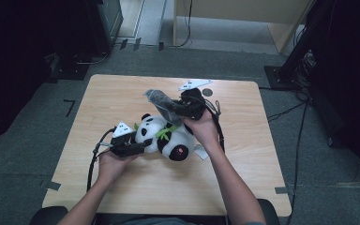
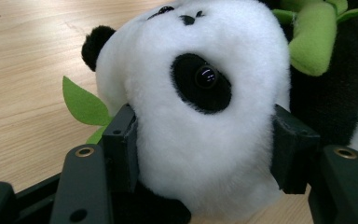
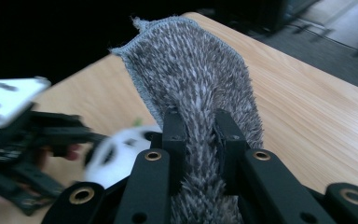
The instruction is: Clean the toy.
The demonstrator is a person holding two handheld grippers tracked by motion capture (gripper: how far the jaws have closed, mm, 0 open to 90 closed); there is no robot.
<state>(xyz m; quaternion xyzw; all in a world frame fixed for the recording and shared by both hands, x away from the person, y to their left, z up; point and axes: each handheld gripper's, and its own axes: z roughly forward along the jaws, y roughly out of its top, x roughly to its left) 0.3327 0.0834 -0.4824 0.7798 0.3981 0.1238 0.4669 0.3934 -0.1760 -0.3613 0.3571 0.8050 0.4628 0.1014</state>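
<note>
both forearms are coming in over the near edge of the tabletop (image 1: 122, 187), angling inward toward the middle. the left hand (image 1: 110, 165) is sitting low, palm up under the left gripper (image 1: 138, 147), which is lying roughly level and pointing toward the right edge. its jaws are squeezing the head of a plush panda (image 1: 166, 137). in the left gripper view the white head (image 2: 200, 116) is bulging between the two black pads, so they're clamped on it, partway closed. the panda is lying on its side around the middle of the tabletop, head toward the left edge, with a green felt leaf (image 2: 81, 103) poking out by its ear and a green plush bamboo piece (image 2: 313, 44) across its chest.

a bit further in, the right hand (image 1: 201, 127) is reaching over the panda's body, wrist raised, gripping the right gripper (image 1: 168, 108) held up above the toy and pointing toward the far left corner. its jaws are pinched tight on a grey fuzzy cloth (image 1: 158, 99), and in the right gripper view the cloth (image 3: 191, 84) is standing up out of the closed pads with its stitched edge flopping over the top. that cloth is off the wood, hanging in the air over the panda.

beyond that, the far half of the tabletop is plain wood, with a small dark round spot (image 1: 207, 92) near the far edge.
</note>
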